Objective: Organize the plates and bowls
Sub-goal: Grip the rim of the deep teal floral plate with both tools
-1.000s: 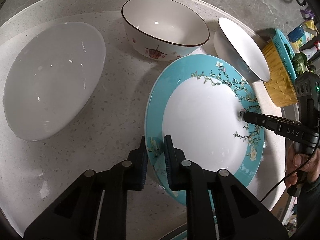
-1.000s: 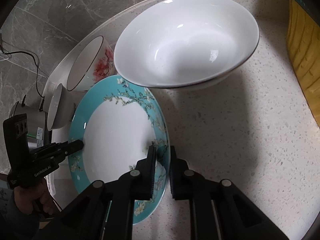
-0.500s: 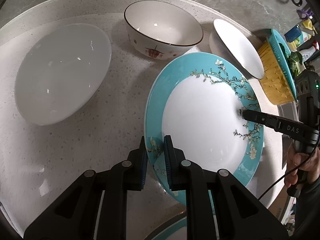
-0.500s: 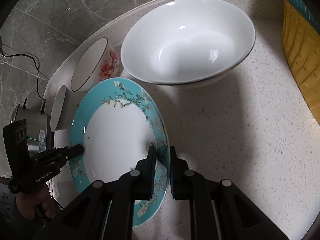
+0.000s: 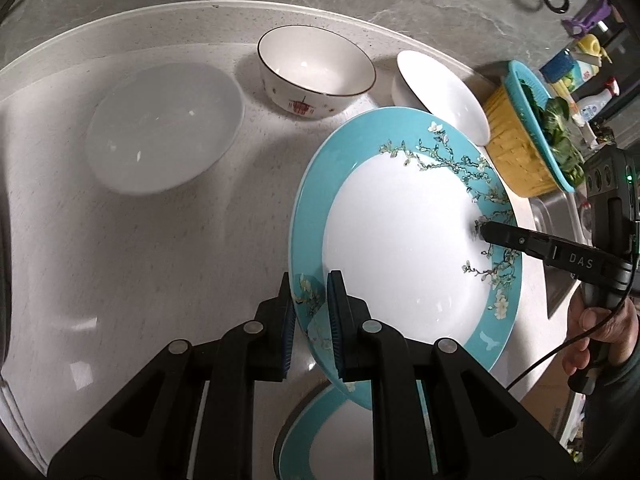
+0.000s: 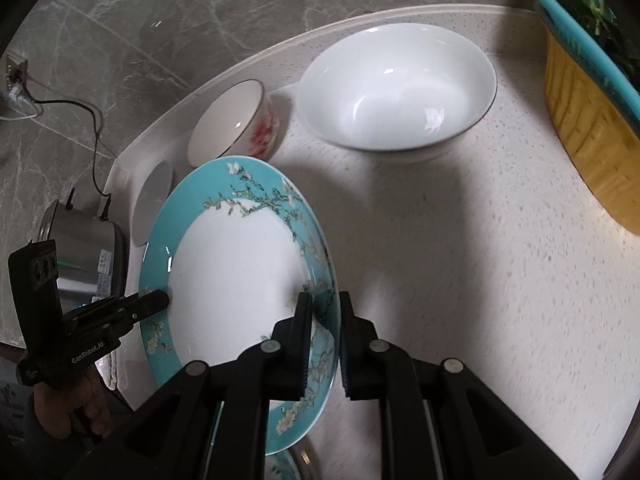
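The teal blossom plate (image 5: 404, 248) serves as the landmark: it is held tilted above the speckled countertop (image 5: 160, 260), gripped on two opposite sides of its rim.

In the left wrist view, farthest left of the plate sits a wide white bowl (image 5: 164, 128), well apart from it. Next, behind the plate's left edge, stands a cream bowl with a dark rim and red motif (image 5: 316, 76). The left gripper (image 5: 311, 320) is clenched on the plate's near rim, one finger on each face of the teal band. Below the plate, a second teal-rimmed plate (image 5: 320, 436) lies partly hidden behind the fingers. Behind the plate's upper right edge sits a small white bowl (image 5: 440, 96), its rim just beside the plate. Farther right stands a yellow basket with a teal strainer of greens (image 5: 528, 152). The right gripper (image 5: 486, 232) clamps the plate's right rim, over the blossom branch.

In the right wrist view, left of the plate stands a steel pot (image 6: 84, 256). The left gripper (image 6: 160, 300) grips the plate's (image 6: 236, 280) left rim there, and the right gripper (image 6: 325, 320) is closed on its near right rim.
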Demonstrator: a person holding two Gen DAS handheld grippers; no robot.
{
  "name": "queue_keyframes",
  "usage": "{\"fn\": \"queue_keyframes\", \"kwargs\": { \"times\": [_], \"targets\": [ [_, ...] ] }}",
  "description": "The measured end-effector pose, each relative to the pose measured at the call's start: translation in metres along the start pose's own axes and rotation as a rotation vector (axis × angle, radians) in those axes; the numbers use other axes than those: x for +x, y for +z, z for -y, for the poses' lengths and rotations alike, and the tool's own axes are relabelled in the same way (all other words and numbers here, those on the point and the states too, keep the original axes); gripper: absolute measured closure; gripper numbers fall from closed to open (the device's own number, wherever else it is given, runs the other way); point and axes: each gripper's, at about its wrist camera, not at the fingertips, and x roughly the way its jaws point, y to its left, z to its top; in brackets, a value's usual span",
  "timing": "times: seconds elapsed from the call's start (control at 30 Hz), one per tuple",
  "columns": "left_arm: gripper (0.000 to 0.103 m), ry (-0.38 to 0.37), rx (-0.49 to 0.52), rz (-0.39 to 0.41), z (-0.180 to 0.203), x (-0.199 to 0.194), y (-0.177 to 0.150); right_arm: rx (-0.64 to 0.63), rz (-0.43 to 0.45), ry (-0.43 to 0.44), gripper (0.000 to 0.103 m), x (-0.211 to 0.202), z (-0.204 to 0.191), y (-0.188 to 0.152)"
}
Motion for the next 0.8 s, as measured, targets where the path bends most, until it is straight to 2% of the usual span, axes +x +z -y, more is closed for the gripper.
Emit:
{"fn": "queue_keyframes", "kwargs": {
  "times": [0.47, 0.8],
  "targets": [
    [0.090, -0.020, 0.033, -0.021, -0.014, -0.050, -0.092, 0.018, -0.002, 0.002, 0.089, -0.018, -0.036, -0.075],
    [0.090, -0.009, 0.041, -0.071, -0.026, -0.048, -0.153, 0.039, -0.030, -0.018, 0.089, -0.008, -0.045, -0.123]
  ]
}}
